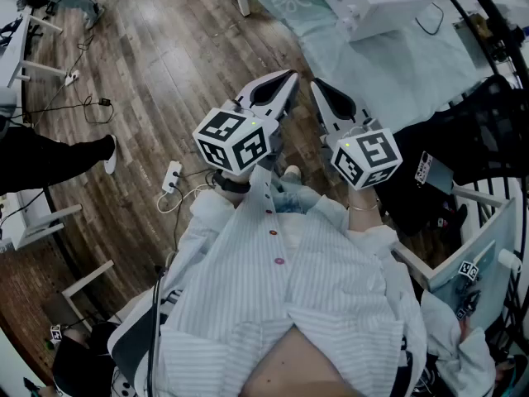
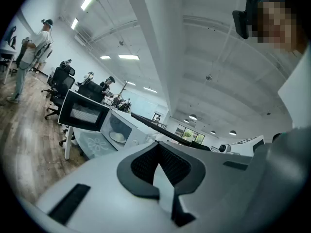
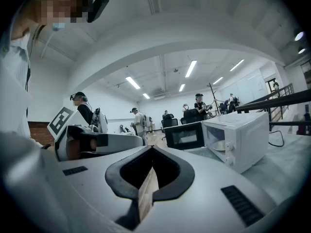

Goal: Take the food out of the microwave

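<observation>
Right gripper view: microwave door (image 3: 183, 136) open leftward.

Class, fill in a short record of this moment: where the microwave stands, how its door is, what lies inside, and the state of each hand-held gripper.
microwave: white, on the cloth-covered table
door: swung open
inside: a pale dish; any food on it is too small to tell
left hand-held gripper: jaws together, nothing between them, away from the microwave
right hand-held gripper: jaws together, nothing between them, away from the microwave
task: nothing taken out yet
</observation>
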A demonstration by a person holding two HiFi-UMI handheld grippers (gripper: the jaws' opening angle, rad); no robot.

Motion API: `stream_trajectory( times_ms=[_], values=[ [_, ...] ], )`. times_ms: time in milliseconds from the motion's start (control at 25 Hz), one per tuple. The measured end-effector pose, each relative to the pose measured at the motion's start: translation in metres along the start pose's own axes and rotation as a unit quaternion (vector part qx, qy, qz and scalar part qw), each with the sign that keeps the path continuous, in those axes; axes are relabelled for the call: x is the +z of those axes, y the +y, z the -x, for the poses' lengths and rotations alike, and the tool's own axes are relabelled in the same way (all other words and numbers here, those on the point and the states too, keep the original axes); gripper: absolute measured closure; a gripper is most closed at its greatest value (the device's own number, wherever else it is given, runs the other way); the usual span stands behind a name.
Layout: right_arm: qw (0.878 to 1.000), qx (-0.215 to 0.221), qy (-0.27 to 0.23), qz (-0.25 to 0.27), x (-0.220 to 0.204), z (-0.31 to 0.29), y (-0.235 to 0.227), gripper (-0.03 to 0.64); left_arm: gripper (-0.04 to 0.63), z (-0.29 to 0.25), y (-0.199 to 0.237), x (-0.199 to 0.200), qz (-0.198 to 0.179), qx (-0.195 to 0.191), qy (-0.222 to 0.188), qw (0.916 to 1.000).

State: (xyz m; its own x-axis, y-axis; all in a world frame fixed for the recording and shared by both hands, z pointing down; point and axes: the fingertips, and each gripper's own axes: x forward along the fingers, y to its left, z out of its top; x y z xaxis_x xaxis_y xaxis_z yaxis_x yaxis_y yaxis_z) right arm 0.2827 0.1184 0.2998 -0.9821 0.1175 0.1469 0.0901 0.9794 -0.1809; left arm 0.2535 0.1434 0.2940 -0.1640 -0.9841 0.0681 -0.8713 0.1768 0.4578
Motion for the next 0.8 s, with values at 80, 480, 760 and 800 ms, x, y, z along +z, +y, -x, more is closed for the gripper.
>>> stream_trajectory(
  times_ms=[80, 480, 760, 800],
  values=[
    [1.0, 0.006, 0.002, -0.001, -0.001, -0.001, -0.002, 0.584, 0.588, -0.004, 0.001, 0.0, 0.004, 0.0, -0.002, 1.0],
    [1.0, 0.004, 0.014, -0.01, -0.007, 0.002, -0.014, 0.584, 0.588, -0.011, -0.002, -0.005, 0.005, 0.01, -0.005, 0.9999],
    [0.999, 0.024, 0.018, -0.013, -0.011, 0.006, -0.016, 0.584, 0.588, -0.007, -0.006, -0.018, 0.009, 0.028, -0.007, 0.9995],
    [0.999, 0.027, 0.018, -0.013, -0.011, 0.004, -0.015, 0.584, 0.588, -0.006, -0.004, -0.018, 0.009, 0.031, -0.008, 0.9994]
  ],
)
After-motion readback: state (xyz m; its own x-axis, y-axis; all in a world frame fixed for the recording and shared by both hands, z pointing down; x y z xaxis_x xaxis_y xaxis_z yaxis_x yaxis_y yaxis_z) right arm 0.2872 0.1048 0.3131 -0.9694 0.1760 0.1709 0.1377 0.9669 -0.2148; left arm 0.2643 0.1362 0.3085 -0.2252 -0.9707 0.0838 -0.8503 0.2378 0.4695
